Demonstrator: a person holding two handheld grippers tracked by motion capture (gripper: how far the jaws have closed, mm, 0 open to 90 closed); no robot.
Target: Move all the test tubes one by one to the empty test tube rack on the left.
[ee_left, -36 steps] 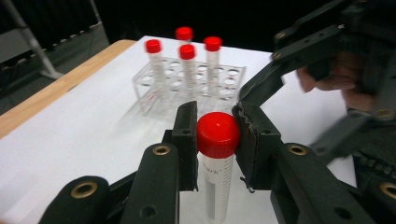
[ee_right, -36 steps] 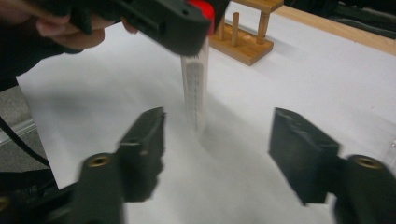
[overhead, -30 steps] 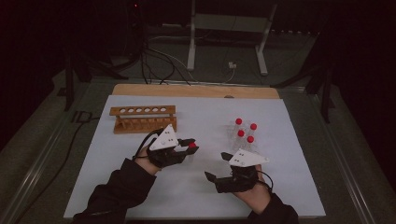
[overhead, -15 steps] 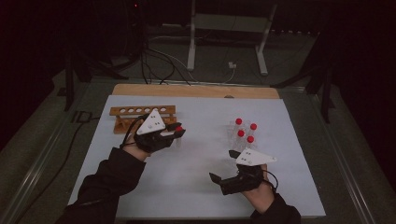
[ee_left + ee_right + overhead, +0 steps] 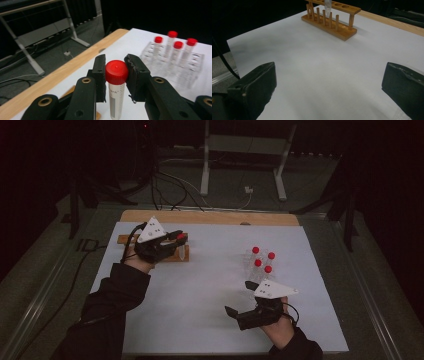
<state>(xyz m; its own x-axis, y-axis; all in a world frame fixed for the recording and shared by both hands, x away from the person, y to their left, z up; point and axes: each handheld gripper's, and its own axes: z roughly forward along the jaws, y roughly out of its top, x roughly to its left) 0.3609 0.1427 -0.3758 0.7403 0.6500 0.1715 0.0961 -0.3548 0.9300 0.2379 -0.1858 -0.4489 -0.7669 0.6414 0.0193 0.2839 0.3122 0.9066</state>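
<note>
Left gripper view, ribbed red-capped tube (image 5: 116, 86), black pads (image 5: 100, 75)

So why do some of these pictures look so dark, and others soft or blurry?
High view: only the white sheet is lit, the room behind it nearly black. Left gripper view: the red-capped tube is sharp, the clear rack behind it soft. Right gripper view: the near fingers blur, the wooden rack reads clearer.
</note>
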